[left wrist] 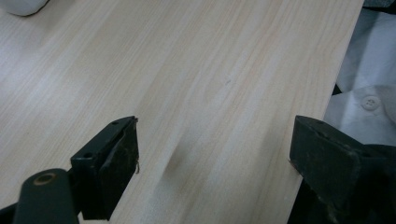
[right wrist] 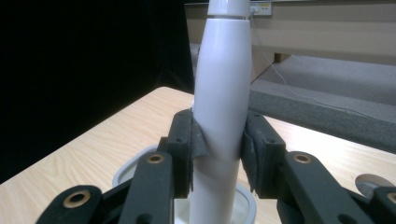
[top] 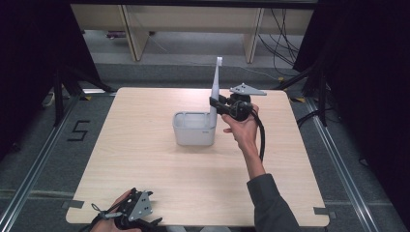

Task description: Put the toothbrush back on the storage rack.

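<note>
I am working over a pale wooden table (top: 145, 159) in a dim room, with grey floor and light cabinets beyond its far edge.

At its middle stands a tall white electric toothbrush (top: 215, 84), upright, its foot inside the right end of a small grey tub (top: 186, 133). The right gripper (top: 213, 103) pinches the toothbrush partway up the handle, coming in from three o'clock; in the right gripper view the pads (right wrist: 198, 140) press flat on both sides of the smooth round body (right wrist: 222, 116).

I judge the toothbrush stiff and fairly light, but glossy and tapered, so it could slide or twist between the pads. The thick part of the handle looks the safest place to hold; the thin neck at twelve o'clock seems easier to snap.

The left gripper (left wrist: 215, 163) rests at the table's seven o'clock edge, jaws spread wide over bare wood, holding nothing.
</note>
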Available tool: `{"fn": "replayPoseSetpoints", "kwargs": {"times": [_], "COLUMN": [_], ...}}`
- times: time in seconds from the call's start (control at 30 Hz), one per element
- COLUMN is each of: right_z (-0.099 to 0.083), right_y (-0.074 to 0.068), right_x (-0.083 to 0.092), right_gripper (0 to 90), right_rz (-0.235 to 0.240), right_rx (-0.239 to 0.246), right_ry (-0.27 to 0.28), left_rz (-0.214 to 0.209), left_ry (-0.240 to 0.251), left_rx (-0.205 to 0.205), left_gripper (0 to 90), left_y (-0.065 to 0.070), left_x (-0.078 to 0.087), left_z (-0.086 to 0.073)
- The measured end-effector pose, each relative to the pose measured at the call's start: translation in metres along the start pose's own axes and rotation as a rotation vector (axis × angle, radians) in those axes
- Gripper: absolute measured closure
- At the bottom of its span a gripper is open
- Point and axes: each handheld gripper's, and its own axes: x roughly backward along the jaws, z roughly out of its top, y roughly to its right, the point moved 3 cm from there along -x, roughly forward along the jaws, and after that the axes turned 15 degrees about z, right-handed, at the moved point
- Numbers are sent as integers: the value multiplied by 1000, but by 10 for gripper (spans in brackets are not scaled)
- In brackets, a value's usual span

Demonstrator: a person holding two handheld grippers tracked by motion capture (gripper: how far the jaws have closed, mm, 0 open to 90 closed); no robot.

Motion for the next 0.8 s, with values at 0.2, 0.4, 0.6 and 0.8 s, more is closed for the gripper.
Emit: {"fn": "replayPoseSetpoints", "kwargs": {"times": [0.2, 0.4, 0.6, 0.8], "right_z": [0, -5, -8, -15], "right_y": [3, 8, 9, 13], "right_x": [-11, -16, -19, -21], "right_gripper": [664, 664, 663, 663], "right_rz": [-16, -10, -26, -26], "right_rx": [-7, -12, -7, -20], "right_ry": [-5, -15, -32, -37], "left_rz": [-15, -20, -4, -4], "left_ry": [-7, -9, 2, 0], "left_rx": [-6, -7, -2, -4], "left_gripper": [154, 154, 154, 154], "left_y": [-1, 0, 1, 1], "left_x": [1, 1, 1, 1], "left_z": [0, 0, 0, 0]}}
